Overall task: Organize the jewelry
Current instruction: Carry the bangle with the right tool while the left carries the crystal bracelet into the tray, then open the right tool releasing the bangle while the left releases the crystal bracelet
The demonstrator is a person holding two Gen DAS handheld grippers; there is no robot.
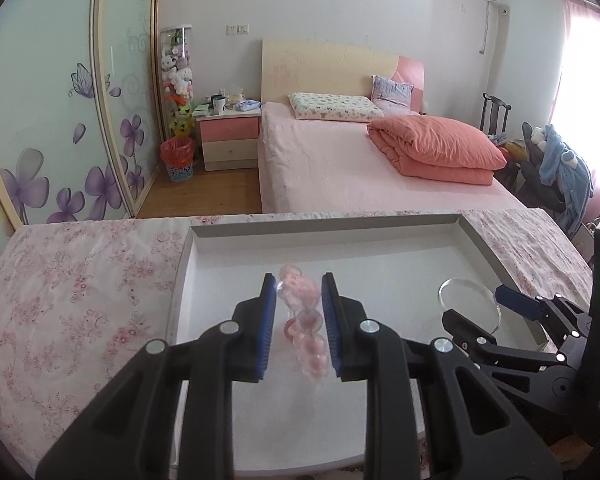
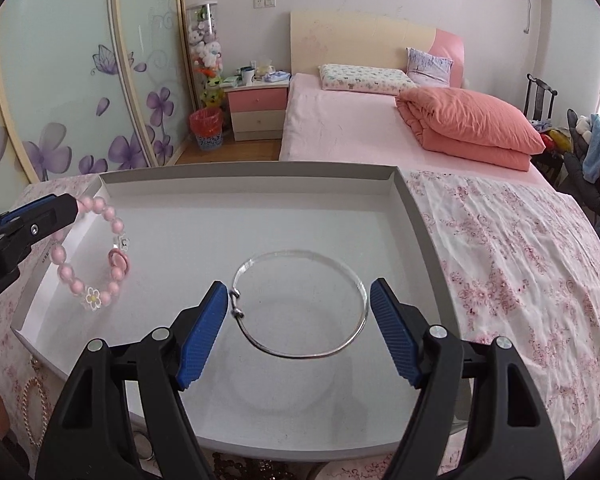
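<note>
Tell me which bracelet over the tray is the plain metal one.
The silver bangle between the right tool's pads: a thin bare hoop with a small clasp. The pink bead bracelet held by the left tool has beads and flower charms.

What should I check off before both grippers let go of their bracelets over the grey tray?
1. Left gripper grips the pink bead bracelet: ok.
2. Right gripper spans the silver bangle, pads at its sides: ok; firm contact: cannot tell.
3. Both pieces over the grey tray: ok.
4. Tray floor under them bare: ok.
5. Bangle touching the tray floor: cannot tell; a shadow below suggests it is raised.
6. Grippers apart from each other: ok.
</note>
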